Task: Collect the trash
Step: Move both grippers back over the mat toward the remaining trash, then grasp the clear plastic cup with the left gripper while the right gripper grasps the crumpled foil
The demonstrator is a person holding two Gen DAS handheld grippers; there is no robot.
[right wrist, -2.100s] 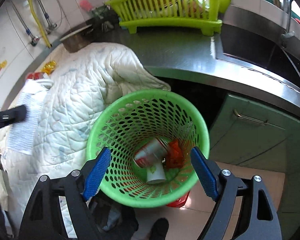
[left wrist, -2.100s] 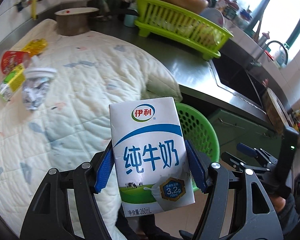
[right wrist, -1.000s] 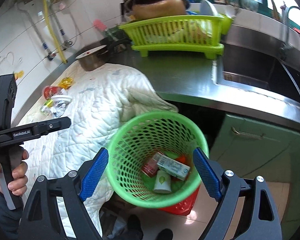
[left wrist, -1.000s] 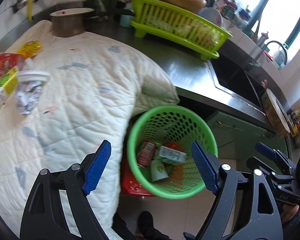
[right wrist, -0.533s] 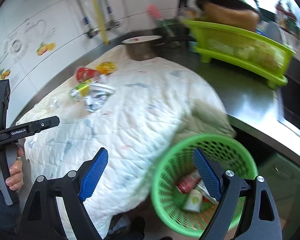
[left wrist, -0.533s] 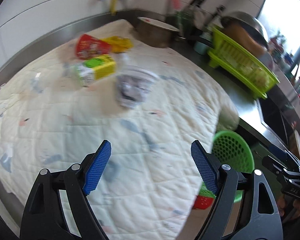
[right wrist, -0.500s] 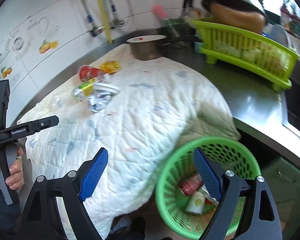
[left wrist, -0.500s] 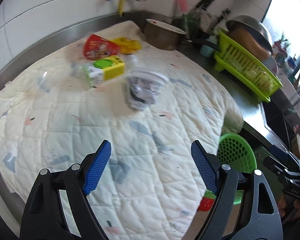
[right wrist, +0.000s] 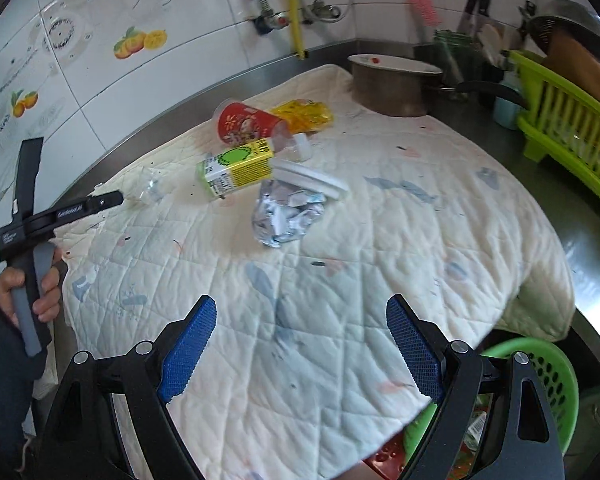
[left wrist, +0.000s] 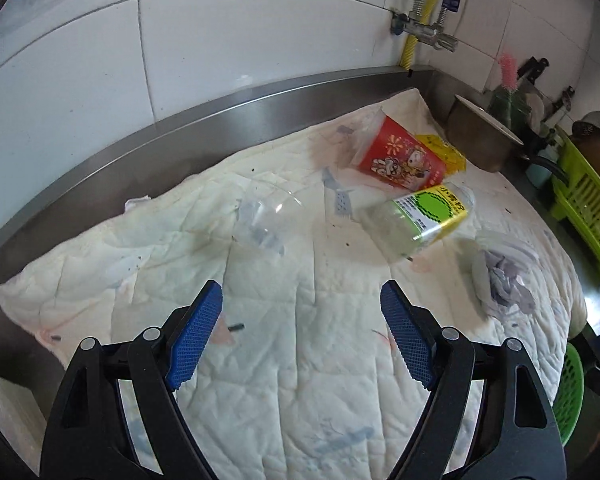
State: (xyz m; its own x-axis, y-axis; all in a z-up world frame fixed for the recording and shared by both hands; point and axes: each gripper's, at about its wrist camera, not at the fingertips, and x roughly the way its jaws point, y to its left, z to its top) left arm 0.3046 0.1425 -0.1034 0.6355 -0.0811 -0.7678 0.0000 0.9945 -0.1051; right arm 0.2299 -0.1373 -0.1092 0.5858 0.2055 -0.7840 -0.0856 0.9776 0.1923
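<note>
Trash lies on a white quilted cloth (left wrist: 300, 320) over the counter. A clear plastic cup (left wrist: 266, 216) lies on its side just beyond my open, empty left gripper (left wrist: 300, 300). Right of it lie a bottle with a yellow-green label (left wrist: 420, 220), a red printed cup (left wrist: 396, 160), a yellow wrapper (left wrist: 444, 148) and a crumpled foil cup with a white lid (left wrist: 500, 272). In the right wrist view my right gripper (right wrist: 300, 320) is open and empty above the cloth, short of the foil cup (right wrist: 288, 212), bottle (right wrist: 236, 168) and red cup (right wrist: 244, 122). The green basket (right wrist: 540, 380) sits low right.
A metal pot (right wrist: 392, 84) and a green dish rack (right wrist: 572, 120) stand at the back right. A steel backsplash (left wrist: 180, 120) and tiled wall bound the counter. The left gripper's handle and hand (right wrist: 32, 240) show at the left of the right wrist view.
My left gripper dropped the milk carton into the basket, then swung left over the cloth toward the clear cup. My right gripper turned from the basket to the cloth.
</note>
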